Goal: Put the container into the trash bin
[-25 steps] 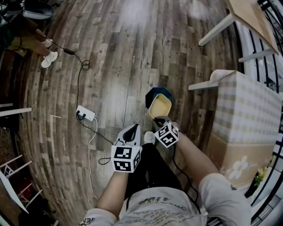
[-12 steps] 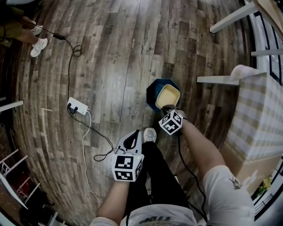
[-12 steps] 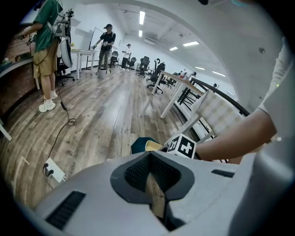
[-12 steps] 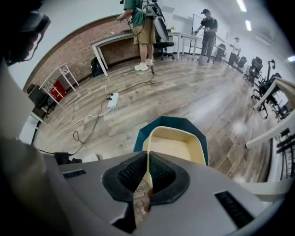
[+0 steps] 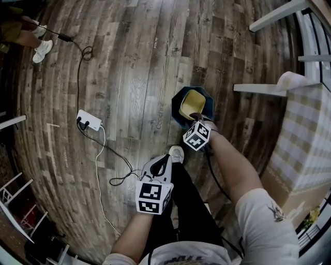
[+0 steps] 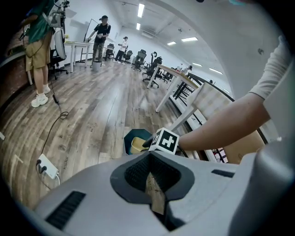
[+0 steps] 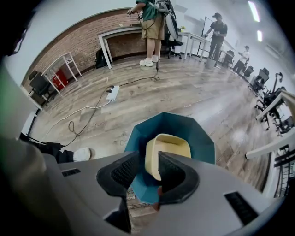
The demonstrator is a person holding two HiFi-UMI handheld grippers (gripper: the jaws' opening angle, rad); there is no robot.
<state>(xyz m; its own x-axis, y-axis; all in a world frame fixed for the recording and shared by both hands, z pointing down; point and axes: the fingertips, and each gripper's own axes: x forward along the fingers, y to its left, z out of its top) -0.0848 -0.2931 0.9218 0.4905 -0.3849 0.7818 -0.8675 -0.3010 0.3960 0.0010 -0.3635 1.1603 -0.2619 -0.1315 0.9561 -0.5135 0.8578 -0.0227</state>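
Note:
A pale yellow container (image 5: 190, 103) hangs tilted inside the mouth of the dark teal trash bin (image 5: 176, 99) on the wooden floor. My right gripper (image 5: 197, 117) points steeply down over the bin's near edge. Its jaws are opening: the container's near wall (image 7: 156, 159) stands between the pads, with a gap on the left side. In the right gripper view the bin (image 7: 196, 133) fills the middle. My left gripper (image 5: 164, 161) hangs nearer to me, left of the bin, jaws shut; a thin tan strip shows in their seam (image 6: 154, 193).
A white power strip (image 5: 85, 120) with black cables lies on the floor to the left. A person's shoe (image 5: 41, 50) is at the far left. White table legs (image 5: 274, 15) and a checked-cloth box (image 5: 305, 134) stand to the right. My own shoe (image 5: 177, 153) is beside the bin.
Both grippers have come down. The container has sunk from above the bin into its mouth, and the right jaws have parted from its wall.

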